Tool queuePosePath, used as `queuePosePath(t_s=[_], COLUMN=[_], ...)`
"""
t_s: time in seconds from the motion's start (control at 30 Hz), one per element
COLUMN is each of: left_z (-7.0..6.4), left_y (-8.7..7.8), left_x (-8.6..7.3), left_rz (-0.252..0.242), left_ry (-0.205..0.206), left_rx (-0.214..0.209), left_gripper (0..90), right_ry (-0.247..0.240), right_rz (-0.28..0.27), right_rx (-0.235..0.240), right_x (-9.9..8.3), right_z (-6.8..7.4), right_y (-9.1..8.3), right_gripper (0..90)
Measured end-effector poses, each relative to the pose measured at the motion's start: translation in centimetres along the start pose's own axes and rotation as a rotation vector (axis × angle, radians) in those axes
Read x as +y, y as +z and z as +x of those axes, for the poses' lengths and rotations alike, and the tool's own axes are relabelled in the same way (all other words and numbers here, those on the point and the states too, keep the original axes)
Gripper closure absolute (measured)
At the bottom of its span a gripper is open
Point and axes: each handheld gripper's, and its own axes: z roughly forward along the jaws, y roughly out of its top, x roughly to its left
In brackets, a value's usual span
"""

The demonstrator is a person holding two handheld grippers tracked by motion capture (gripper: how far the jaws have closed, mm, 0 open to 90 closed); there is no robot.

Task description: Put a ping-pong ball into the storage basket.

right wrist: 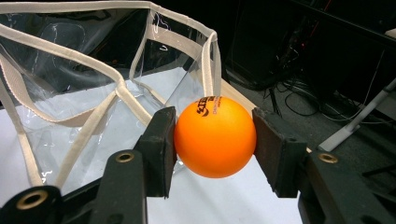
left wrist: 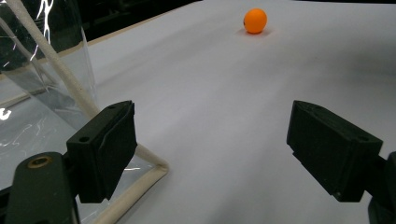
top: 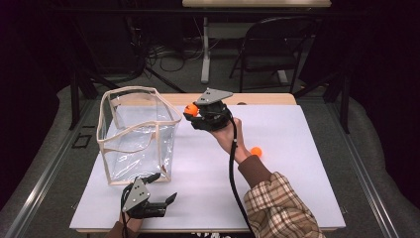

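Lettering on the clamped orange ball [right wrist: 215, 137] reads from right gripper [right wrist: 214, 140] view.

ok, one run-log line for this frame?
right gripper: shut on orange ball, raised beside clear bag | left gripper: open, at bag's near corner | second ball: on table

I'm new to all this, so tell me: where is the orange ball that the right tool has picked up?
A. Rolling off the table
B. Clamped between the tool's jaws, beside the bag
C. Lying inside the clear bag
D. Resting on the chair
B: the right tool is shut on the ball, held up beside the clear bag, not in it.
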Motion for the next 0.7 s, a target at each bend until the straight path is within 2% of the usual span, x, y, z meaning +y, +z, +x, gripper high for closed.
queuePosePath(t_s=[0.7], left_z=[0.0], left_y=[0.0], left_x=[0.0], left_rz=[0.0], left_ry=[0.0], left_rx=[-0.001], left_gripper=[16.0], right_ry=[-0.024], right_rz=[-0.006], right_rx=[0.018], right_x=[2.2], right_z=[0.6], right_y=[1.6], right_gripper=[51.2])
